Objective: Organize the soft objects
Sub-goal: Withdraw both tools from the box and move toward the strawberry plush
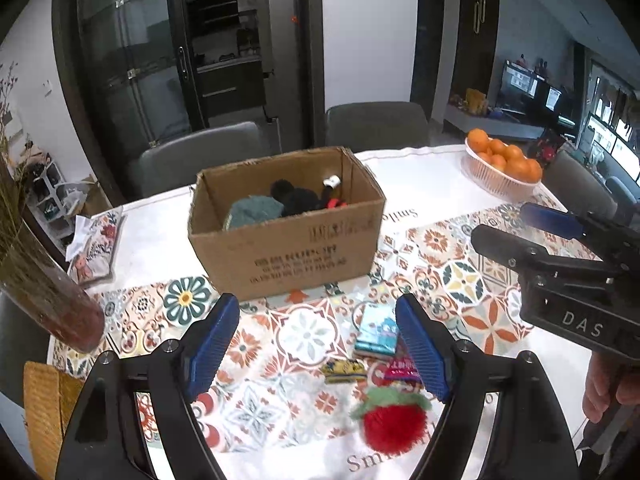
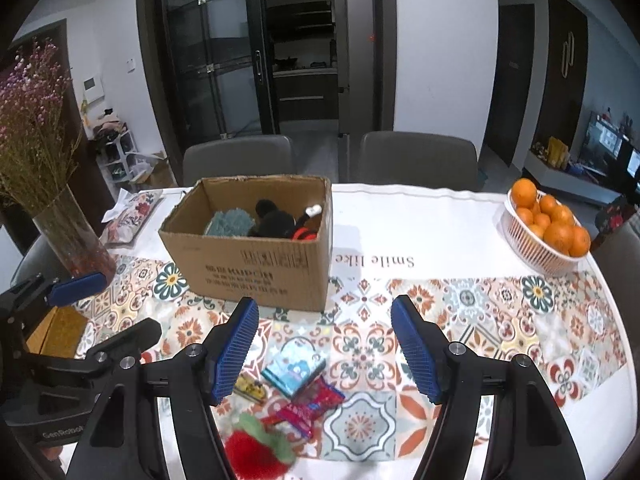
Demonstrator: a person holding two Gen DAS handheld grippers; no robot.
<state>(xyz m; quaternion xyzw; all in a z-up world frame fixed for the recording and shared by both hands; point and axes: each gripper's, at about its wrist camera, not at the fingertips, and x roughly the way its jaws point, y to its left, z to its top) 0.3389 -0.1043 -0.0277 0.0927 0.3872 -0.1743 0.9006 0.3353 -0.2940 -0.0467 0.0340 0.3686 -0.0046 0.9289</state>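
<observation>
- Left gripper (image 1: 318, 346) and right gripper (image 2: 324, 344) both gape wide, holding nothing.
- Red plush strawberry (image 1: 390, 420), blurred, apparently lies on the near tablecloth (image 1: 420, 176).
- Cardboard box (image 1: 286, 254) farther back holds soft toys (image 1: 296, 200).

Left gripper (image 1: 318, 344): black plastic frame, blue ribbed fingers (image 1: 214, 344), silver screws. Right gripper (image 2: 324, 348): same black frame, blue pads; white "DAS" lettering seen on body. Bare skin of hand (image 1: 608, 392) seen.
</observation>
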